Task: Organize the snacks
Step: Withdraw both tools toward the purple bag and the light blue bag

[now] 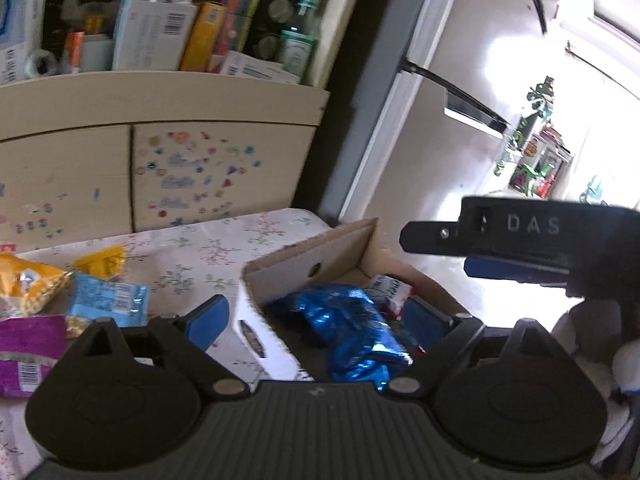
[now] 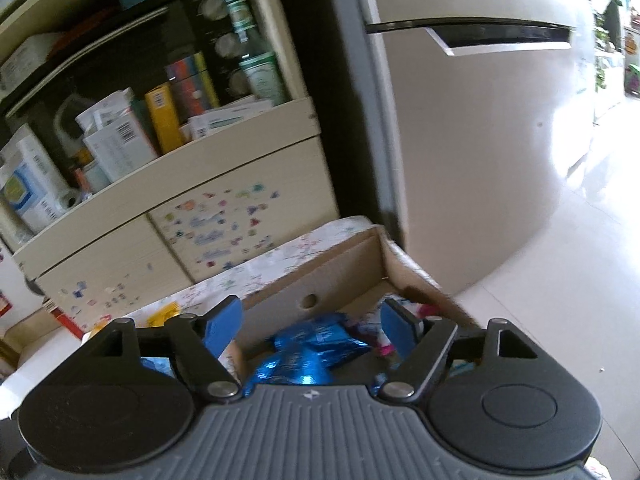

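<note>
An open cardboard box (image 1: 280, 268) sits on the floral tablecloth, and a shiny blue foil snack bag (image 1: 352, 324) lies inside it beside a red-and-white packet (image 1: 390, 292). My left gripper (image 1: 316, 320) hangs open over the box, its blue pads apart and clear of the bag. Left of the box lie an orange bag (image 1: 28, 284), a light blue packet (image 1: 108, 300), a purple packet (image 1: 28, 344) and a yellow packet (image 1: 100, 260). My right gripper (image 2: 312, 330) is open above the same blue bag (image 2: 308, 352) in the box (image 2: 340, 276). One of its fingers (image 1: 520, 226) shows at the right of the left wrist view.
A beige cabinet (image 1: 160, 100) with stickered doors stands behind the table, its shelf packed with boxes and bottles (image 1: 296, 36). A fridge (image 2: 460, 140) rises to the right, with shiny floor (image 2: 560, 260) beyond the box. A hand (image 1: 592, 332) holds the right gripper.
</note>
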Available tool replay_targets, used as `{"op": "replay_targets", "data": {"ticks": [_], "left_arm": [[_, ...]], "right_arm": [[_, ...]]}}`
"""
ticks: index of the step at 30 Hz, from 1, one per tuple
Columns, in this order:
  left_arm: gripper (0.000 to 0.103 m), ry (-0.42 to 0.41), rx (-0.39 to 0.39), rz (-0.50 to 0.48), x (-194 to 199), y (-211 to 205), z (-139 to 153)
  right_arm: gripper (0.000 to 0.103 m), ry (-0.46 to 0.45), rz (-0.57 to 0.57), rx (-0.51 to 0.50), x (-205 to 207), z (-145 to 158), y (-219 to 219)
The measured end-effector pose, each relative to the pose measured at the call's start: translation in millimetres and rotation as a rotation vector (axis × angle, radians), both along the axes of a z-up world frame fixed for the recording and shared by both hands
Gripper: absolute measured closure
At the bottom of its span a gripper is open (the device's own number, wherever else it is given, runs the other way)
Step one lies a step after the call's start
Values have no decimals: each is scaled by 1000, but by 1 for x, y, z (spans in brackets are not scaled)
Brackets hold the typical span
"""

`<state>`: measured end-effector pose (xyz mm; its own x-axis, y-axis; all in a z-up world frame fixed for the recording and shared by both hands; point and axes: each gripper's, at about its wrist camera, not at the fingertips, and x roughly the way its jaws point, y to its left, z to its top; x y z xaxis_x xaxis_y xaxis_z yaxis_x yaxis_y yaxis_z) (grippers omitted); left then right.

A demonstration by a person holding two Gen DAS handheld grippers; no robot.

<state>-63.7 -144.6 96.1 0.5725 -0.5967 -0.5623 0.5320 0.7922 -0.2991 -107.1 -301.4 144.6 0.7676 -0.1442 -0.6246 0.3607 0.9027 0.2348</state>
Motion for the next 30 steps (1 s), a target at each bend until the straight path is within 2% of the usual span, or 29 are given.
{"op": "replay_targets", "data": {"ticks": [17,23,30], "left_arm": [[9,43,75,176,21,80,-4],[9,56,96,311,38,120,-10],[9,85,137,498,69,157,-30]], "right_arm": [[19,33,155,-10,25,-10,47],[19,46,211,-7,32,-17,63],[19,59,254,5,37,-22,74]]}}
